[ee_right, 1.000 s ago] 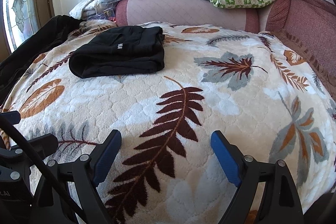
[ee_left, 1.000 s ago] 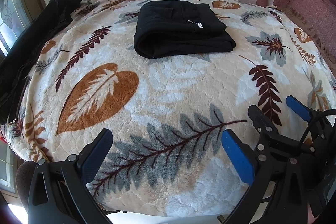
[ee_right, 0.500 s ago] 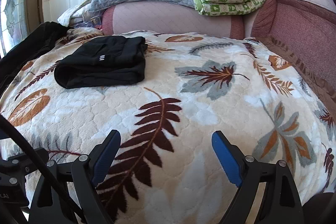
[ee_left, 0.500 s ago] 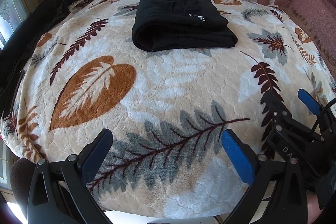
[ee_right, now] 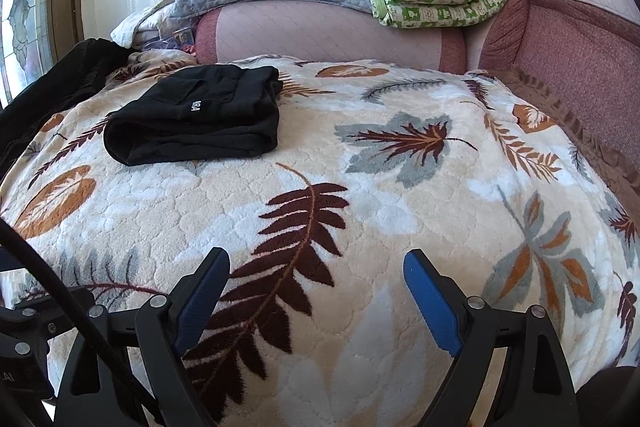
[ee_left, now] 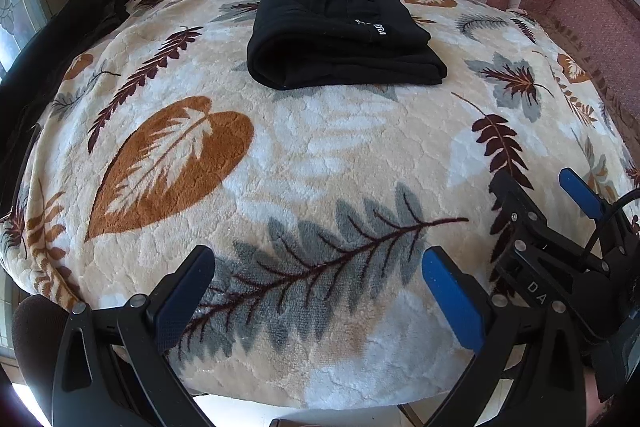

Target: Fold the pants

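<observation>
Pants: the black pants [ee_left: 340,39] lie as a compact folded bundle on the leaf-print blanket [ee_left: 320,155], toward its far side, just short of the pink sofa back [ee_right: 320,31].
Fold state: by the look of it the folding is done; layers are stacked, with a rounded fold at the bundle's near-left edge.
Left gripper: the left gripper [ee_left: 320,291] hovers over the blanket's near edge, well apart from the pants, jaws spread wide with nothing between them.
Right gripper: the right gripper [ee_right: 316,299] hangs beside it, also at the near edge and far from the pants, jaws wide and empty.
Other cloth: a dark garment [ee_left: 52,43] is draped along the blanket's left edge, near the pants but apart from them.
Risk, unfolding: the plush blanket is soft and humped; any press or tug on it near the pants could tip the stacked layers open.
Risk, snagging: a low pass of either gripper could catch the blanket pile and drag the pants along with it.
Risk, mix-up: reaching left of the pants could pick up the dark garment instead.
</observation>
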`<state>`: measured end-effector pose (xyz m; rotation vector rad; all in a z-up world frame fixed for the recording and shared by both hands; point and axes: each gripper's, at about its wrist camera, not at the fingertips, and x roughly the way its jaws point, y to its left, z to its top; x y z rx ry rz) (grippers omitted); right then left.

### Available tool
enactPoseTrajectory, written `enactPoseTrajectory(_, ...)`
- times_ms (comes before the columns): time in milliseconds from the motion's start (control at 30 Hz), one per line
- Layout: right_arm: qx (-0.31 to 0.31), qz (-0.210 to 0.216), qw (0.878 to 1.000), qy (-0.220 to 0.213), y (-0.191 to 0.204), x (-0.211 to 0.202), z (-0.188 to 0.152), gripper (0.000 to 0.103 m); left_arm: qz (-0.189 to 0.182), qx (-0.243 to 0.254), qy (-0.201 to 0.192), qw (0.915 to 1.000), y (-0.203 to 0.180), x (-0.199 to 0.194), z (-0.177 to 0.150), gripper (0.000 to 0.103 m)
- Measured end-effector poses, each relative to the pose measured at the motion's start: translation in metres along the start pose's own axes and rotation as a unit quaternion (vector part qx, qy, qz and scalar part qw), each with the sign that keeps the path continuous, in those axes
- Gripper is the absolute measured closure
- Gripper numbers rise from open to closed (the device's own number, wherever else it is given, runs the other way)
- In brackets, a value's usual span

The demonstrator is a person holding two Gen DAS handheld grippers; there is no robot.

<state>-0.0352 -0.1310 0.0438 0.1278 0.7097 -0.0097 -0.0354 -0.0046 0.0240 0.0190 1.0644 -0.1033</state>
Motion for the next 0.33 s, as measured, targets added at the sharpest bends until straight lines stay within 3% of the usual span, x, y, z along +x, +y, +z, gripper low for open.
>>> enactPoseTrajectory(233,0.003,0.006,1.000,-0.006,-0.0015,-0.0057,0.0009,0.011,-0.013,-0.013,0.001,0.9998,0.0013,-0.0060,-0.0032,0.000)
enactPoseTrajectory(333,0.004,0.009,1.000,-0.005,-0.0016,-0.0070,0.0006,0.011,-0.044,-0.030,0.018,0.9984,0.0044,-0.0045,-0.0042,0.000)
